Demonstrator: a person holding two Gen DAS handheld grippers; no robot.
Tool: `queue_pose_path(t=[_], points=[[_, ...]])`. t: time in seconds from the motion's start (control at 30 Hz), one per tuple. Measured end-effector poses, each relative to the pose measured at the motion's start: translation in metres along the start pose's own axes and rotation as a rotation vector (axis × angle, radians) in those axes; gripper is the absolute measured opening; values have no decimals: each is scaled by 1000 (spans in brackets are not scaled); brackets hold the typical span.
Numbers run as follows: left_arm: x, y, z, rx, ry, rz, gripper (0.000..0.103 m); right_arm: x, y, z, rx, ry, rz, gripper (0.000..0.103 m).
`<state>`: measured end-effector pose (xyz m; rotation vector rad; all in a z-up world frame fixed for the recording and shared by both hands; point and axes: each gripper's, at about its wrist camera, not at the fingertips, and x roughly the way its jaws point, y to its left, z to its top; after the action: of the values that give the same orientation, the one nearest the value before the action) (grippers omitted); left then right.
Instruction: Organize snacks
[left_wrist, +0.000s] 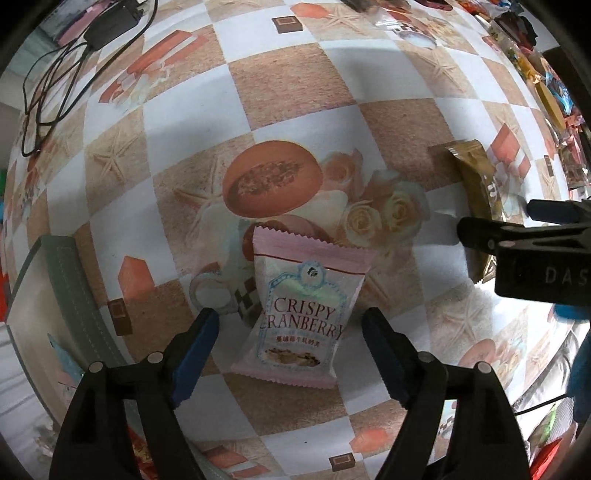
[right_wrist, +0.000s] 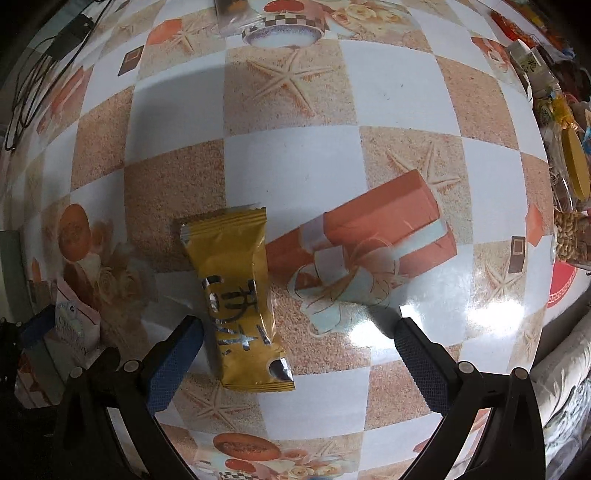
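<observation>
A pink and white "Crispy Cranberry" snack packet (left_wrist: 300, 314) lies flat on the patterned tablecloth, between the open fingers of my left gripper (left_wrist: 295, 325). It also shows at the left edge of the right wrist view (right_wrist: 75, 326). A gold snack packet (right_wrist: 238, 295) lies flat on the cloth just inside the left finger of my open right gripper (right_wrist: 299, 332). The gold packet (left_wrist: 476, 195) also shows at the right of the left wrist view, with the right gripper (left_wrist: 495, 229) over it. Both grippers are empty.
A green-edged tray or box (left_wrist: 70, 291) sits at the left. Black cables and a charger (left_wrist: 74, 48) lie at the far left. A pile of assorted snacks (left_wrist: 546, 96) lines the far right edge, with a jar of peanuts (right_wrist: 570, 236) among them.
</observation>
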<state>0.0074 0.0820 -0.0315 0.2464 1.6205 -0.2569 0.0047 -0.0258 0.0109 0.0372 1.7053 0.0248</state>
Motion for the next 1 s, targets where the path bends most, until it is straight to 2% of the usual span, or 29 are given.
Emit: queue_pose_path(t=[0.13,0.2,0.23,0.27,0.3,0.33,0.37,0.4,0.43,0.57,1.0], points=[[-2,-7,-1,-2,4,-2,80,6,-4,28,0,43,4,103],[-4,-9,-2,3,-3,0,72,1,-1,33,-8,19,0,93],[-10,-11,-6,6,-9,1,63,-4,3,32,-20,6,-2,89],[-13,-12,-6,14,-16,3,54,-7,8,31,-36,-7,-5,80],[-15,-12,-7,19,-17,3,50,-11,13,31,-53,-17,-6,69],[-22,-13,-17,19,-17,5,44,-13,18,29,-70,-27,-7,64],[-23,-12,-18,17,-14,1,43,-15,22,27,-78,-34,-8,49],[-24,-10,-19,6,-9,-8,42,-17,25,26,-85,-40,-7,31],[-28,-7,-20,-1,-5,-13,42,-18,26,26,-86,-41,2,26],[-30,-2,-33,-16,-2,-11,42,-19,24,18,-38,-20,89,26],[-51,6,-82,7,-22,-27,42,-29,41,-36,-31,-21,155,25]])
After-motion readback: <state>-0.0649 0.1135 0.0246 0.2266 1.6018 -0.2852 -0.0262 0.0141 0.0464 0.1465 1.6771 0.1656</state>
